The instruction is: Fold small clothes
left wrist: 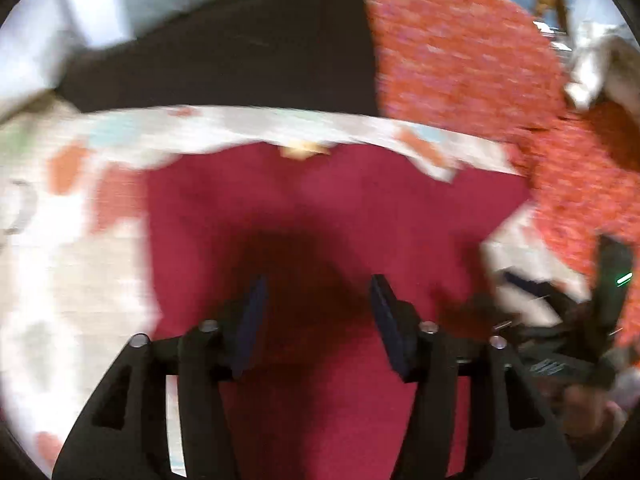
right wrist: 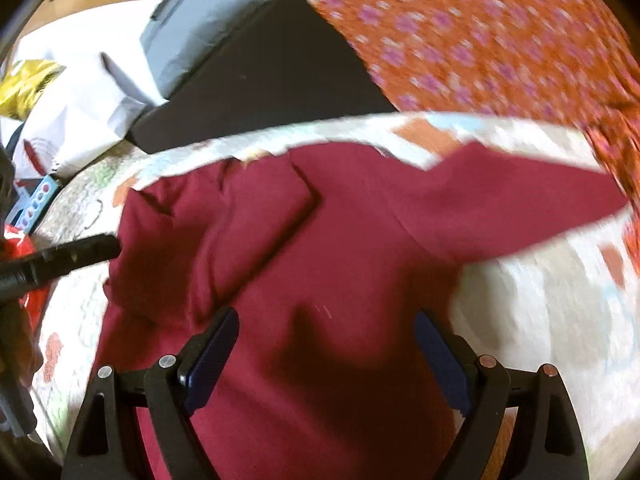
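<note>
**Maroon garment spread on the printed blanket, both grippers parted above it**

From the left wrist, we see the left gripper (left wrist: 318, 322) pointing down over the maroon garment (left wrist: 320, 208), its two dark pads standing apart with only the cloth's shadowed surface showing in the gap; nothing is pinched between them. The garment lies on a pale blanket with orange and blue patches (left wrist: 72, 248), whose edge runs across just beyond the collar end. Behind that sits a black box (left wrist: 240, 60), and beside it an orange patterned cloth (left wrist: 460, 48). At the lower right edge we catch the right gripper (left wrist: 568, 320) as a blurred dark shape with a small green light, over the garment's right border. The whole view is smeared by motion.

From the right wrist, the picture is sharper. The right gripper (right wrist: 326, 344) hangs over the garment (right wrist: 320, 240) with its blue-faced pads set wide and empty. Here we make out what the other view hides: a sleeve (right wrist: 540, 204) stretched out to the right across the blanket (right wrist: 540, 312), and a folded flap with a straight creased edge left of centre. The left gripper (right wrist: 76, 254) enters from the left, its tip at the garment's edge. Further left lie white bags (right wrist: 80, 96), a grey package (right wrist: 200, 28) on the box (right wrist: 272, 76), and a yellow wrapper (right wrist: 24, 84).
</note>
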Tool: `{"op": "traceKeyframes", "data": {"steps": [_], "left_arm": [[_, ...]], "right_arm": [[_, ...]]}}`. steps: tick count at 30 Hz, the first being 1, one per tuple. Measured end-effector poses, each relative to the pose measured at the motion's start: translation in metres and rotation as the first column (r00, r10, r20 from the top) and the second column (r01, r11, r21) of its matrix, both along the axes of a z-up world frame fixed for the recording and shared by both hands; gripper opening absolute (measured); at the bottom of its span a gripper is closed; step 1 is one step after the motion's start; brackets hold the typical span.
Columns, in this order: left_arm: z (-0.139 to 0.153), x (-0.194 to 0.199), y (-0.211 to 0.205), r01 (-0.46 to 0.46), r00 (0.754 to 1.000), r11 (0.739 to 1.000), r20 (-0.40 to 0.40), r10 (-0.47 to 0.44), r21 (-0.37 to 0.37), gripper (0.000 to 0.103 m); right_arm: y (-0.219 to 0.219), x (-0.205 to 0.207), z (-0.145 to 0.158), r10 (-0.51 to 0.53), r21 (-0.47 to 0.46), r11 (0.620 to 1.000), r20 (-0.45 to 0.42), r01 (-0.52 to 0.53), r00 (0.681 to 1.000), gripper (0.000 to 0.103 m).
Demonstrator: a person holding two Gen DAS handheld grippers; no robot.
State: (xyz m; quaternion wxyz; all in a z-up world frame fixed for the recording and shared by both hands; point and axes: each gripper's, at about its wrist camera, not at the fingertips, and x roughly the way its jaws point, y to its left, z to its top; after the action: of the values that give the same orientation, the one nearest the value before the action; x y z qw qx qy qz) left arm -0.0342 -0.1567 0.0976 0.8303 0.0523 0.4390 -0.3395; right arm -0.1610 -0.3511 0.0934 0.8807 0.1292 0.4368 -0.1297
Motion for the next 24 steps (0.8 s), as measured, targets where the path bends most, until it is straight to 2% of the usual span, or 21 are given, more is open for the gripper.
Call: {"op": "traceKeyframes", "data": {"steps": [2,4,8,10,11,12,13,14,15,17,20,22,24], "left_arm": [[-0.007,0.011,0.021,-0.105,0.994,0.992,0.036,0.102,0.071,0.055],[-0.021,0.019,0.036,-0.177,0.984,0.975,0.024,0.176,0.134,0.055],[-0.042,0.029,0.044,-0.202,0.978,0.962,-0.02,0.209,0.186,0.055],[-0.051,0.031,0.044,-0.205,0.976,0.954,-0.025,0.216,0.218,0.055],[-0.054,0.031,0.041,-0.2,0.977,0.954,-0.032,0.212,0.223,0.055],[-0.056,0.03,0.04,-0.193,0.978,0.955,-0.037,0.206,0.225,0.055],[-0.056,0.029,0.038,-0.188,0.979,0.956,-0.035,0.201,0.226,0.055],[-0.056,0.028,0.03,-0.188,0.98,0.956,-0.027,0.199,0.226,0.055],[-0.055,0.027,0.03,-0.188,0.98,0.956,-0.021,0.197,0.225,0.055],[-0.053,0.028,0.03,-0.193,0.979,0.956,-0.016,0.201,0.222,0.055],[-0.045,0.03,0.037,-0.229,0.971,0.954,-0.017,0.237,0.191,0.055],[-0.041,0.03,0.043,-0.247,0.967,0.952,-0.018,0.254,0.181,0.055],[-0.039,0.031,0.05,-0.27,0.961,0.947,-0.02,0.277,0.176,0.055]], "right_arm": [[0.005,0.028,0.008,0.003,-0.046,0.999,-0.002,-0.003,1.0,0.089],[0.016,0.056,0.012,0.04,-0.046,0.998,0.0,-0.04,0.999,0.089],[0.048,0.121,-0.001,0.162,-0.071,0.983,-0.064,-0.167,0.985,0.088],[0.054,0.151,-0.029,0.147,-0.14,0.976,-0.153,-0.168,0.977,0.078],[0.052,0.158,-0.041,0.141,-0.137,0.976,-0.19,-0.169,0.972,0.051],[0.047,0.163,-0.052,0.151,-0.1,0.979,-0.216,-0.176,0.965,0.045],[0.04,0.16,-0.053,0.164,-0.048,0.983,-0.176,-0.175,0.971,0.041],[0.031,0.152,-0.045,0.17,-0.016,0.985,-0.121,-0.173,0.978,0.019],[0.022,0.144,-0.037,0.174,0.017,0.985,-0.104,-0.173,0.979,0.012],[0.002,0.121,-0.016,0.148,0.042,0.988,-0.038,-0.147,0.988,0.012],[-0.028,0.085,0.01,0.093,0.023,0.995,0.028,-0.094,0.995,0.012],[-0.05,0.058,0.017,0.043,0.028,0.999,0.026,-0.044,0.999,0.012],[-0.063,0.041,0.01,0.028,0.025,0.999,-0.041,-0.027,0.999,0.016]]}}
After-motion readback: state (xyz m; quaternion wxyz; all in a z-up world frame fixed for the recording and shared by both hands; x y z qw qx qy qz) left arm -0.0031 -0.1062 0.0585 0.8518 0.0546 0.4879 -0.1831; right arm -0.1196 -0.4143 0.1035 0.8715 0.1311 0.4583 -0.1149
